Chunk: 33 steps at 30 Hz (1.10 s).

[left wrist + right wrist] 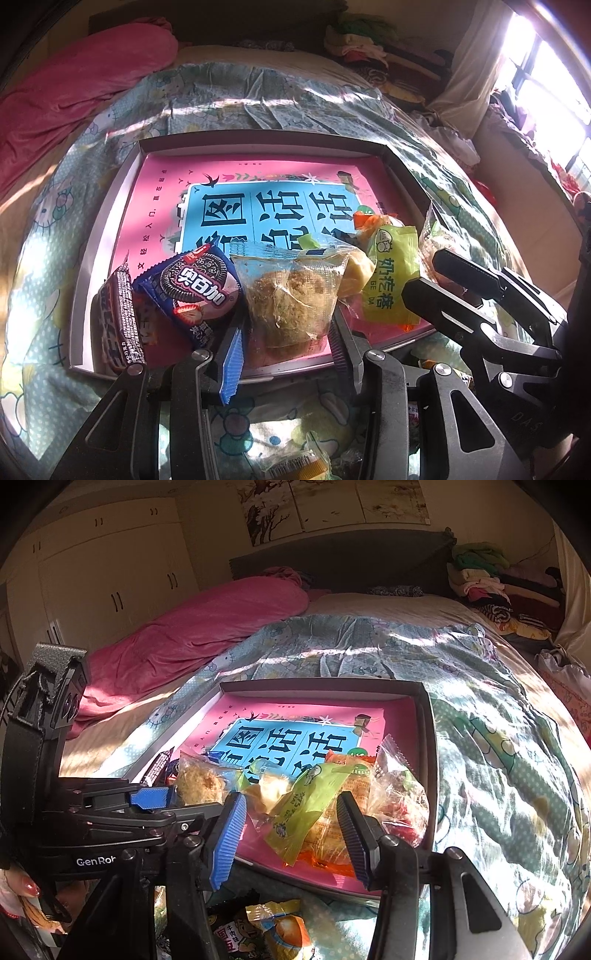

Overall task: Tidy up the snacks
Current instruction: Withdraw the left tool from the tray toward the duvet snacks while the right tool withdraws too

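Two hand-held grippers are seen low over a shallow box that lies on a patterned quilt. Nearest, at 6 o'clock in the right wrist view, loose snack packets are left on the quilt outside the box. In the left wrist view the left gripper is set at 6 o'clock, its jaws parted on either side of a clear-wrapped crumbly cake; whether the pads press on the wrapper cannot be told. In the right wrist view the right gripper is held with its jaws apart around a green packet, and contact cannot be told there either. Inside the box, along its near edge, snacks are lined up on a pink book: a dark bar at 8 o'clock, a blue cookie packet beside it, then the cake, then the green packet at 3 o'clock. Further off, at 11 o'clock, a pink blanket is bunched, and folded clothes are piled at 1 o'clock.
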{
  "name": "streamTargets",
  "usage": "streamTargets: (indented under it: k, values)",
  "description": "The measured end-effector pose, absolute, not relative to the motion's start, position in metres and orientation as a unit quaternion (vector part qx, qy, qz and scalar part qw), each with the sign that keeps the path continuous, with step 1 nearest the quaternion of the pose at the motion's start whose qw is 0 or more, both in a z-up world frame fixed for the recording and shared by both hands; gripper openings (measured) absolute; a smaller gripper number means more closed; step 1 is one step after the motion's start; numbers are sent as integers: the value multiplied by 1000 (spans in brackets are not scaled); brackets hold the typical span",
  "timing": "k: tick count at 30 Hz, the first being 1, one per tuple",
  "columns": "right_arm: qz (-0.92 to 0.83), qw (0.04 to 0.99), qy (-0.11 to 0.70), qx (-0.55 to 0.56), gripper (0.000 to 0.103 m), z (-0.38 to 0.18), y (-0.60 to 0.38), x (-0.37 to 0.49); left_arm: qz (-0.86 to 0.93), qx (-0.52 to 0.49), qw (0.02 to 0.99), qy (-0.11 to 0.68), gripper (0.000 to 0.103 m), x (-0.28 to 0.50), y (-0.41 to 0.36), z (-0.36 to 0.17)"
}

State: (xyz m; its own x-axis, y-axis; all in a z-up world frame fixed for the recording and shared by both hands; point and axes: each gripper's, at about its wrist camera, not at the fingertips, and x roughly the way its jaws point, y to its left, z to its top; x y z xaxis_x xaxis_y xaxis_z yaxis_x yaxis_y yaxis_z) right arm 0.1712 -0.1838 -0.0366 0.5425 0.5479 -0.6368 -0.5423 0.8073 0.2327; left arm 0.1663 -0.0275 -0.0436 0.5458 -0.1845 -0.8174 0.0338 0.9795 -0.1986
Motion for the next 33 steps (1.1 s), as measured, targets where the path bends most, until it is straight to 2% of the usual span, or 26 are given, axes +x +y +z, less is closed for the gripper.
streamTargets:
  k: [16,31,33]
  values:
    - [312,881,356,5,52,-32,-186,169,-62,-88,874,474,59,161,-24,-40]
    - [308,891,335,6,58,-21,-195,164,-46,-89,880,464,62,154,-18,-28]
    - [309,893,328,5,62,-18,-196,161,-45,-92,881,462,62,152,-16,-26]
